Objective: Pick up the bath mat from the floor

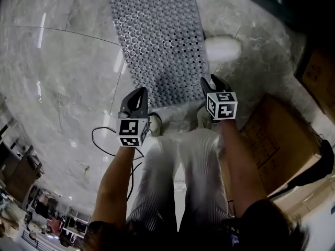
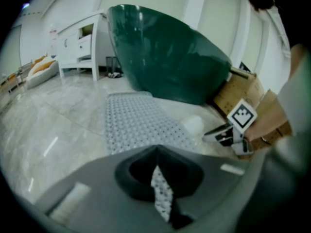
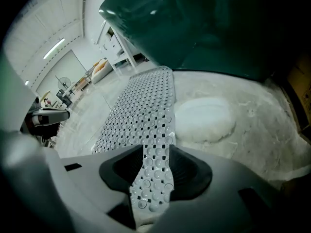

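A grey bath mat point(image 1: 157, 41) lies flat on the marble floor point(image 1: 63, 77), while the left gripper point(image 1: 138, 94) and right gripper point(image 1: 211, 82) hover over its near corners, jaws apart and holding nothing, seemingly placed to pinch that near edge.

Bath mat point(image 1: 157, 41): grey, dotted with rows of holes
Floor point(image 1: 63, 88): pale grey marble veining
Tub point(image 2: 165, 57): dark green
Box point(image 1: 277, 140): brown

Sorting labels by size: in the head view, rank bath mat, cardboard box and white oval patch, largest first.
Bath mat, largest, though cut off at the top.
Cardboard box.
White oval patch, smallest.
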`<state>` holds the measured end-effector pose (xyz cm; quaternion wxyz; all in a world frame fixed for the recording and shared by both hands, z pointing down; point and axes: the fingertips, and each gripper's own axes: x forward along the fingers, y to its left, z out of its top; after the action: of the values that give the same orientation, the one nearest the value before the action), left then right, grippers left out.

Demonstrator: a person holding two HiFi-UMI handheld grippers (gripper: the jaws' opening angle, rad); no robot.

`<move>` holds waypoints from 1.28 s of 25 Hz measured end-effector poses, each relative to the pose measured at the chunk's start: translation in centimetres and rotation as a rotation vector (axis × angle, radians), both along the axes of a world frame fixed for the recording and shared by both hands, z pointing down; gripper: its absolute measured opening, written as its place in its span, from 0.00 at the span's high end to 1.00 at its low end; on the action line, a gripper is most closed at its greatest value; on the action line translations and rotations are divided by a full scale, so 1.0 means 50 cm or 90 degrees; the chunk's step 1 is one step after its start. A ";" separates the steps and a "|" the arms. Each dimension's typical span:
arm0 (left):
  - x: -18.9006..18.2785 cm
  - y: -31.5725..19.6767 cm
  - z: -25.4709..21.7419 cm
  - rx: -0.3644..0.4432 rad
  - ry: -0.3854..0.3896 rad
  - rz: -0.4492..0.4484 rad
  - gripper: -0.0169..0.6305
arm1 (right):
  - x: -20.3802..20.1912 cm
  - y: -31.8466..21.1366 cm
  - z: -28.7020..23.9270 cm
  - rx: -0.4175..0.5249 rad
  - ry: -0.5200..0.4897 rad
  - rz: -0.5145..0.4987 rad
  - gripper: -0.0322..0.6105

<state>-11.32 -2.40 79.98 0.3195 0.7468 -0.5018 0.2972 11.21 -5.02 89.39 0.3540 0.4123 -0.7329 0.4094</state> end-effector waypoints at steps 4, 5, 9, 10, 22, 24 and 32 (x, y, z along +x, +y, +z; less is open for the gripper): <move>-0.008 -0.002 0.048 0.006 -0.011 -0.001 0.97 | 0.008 -0.005 0.054 0.004 0.005 -0.003 0.70; -0.007 -0.004 0.059 0.007 -0.011 0.002 0.97 | 0.012 -0.007 0.064 0.006 0.006 -0.002 0.70; -0.003 -0.010 0.097 0.009 -0.016 0.015 0.97 | 0.014 -0.018 0.096 0.015 -0.004 -0.008 0.69; 0.000 -0.013 0.104 0.011 -0.016 0.017 0.97 | 0.013 -0.020 0.104 0.018 -0.009 -0.015 0.69; 0.023 -0.035 0.153 0.030 -0.011 0.038 0.97 | -0.009 -0.051 0.147 0.024 -0.072 -0.056 0.67; 0.026 -0.038 0.157 0.031 -0.009 0.035 0.97 | -0.017 -0.051 0.150 0.017 -0.089 -0.067 0.67; 0.024 -0.042 0.164 0.038 -0.007 0.038 0.97 | -0.029 -0.049 0.154 0.002 -0.144 -0.083 0.71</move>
<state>-10.10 -4.51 88.17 0.2850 0.7691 -0.4896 0.2959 9.78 -7.48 97.08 0.2945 0.3154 -0.7939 0.4284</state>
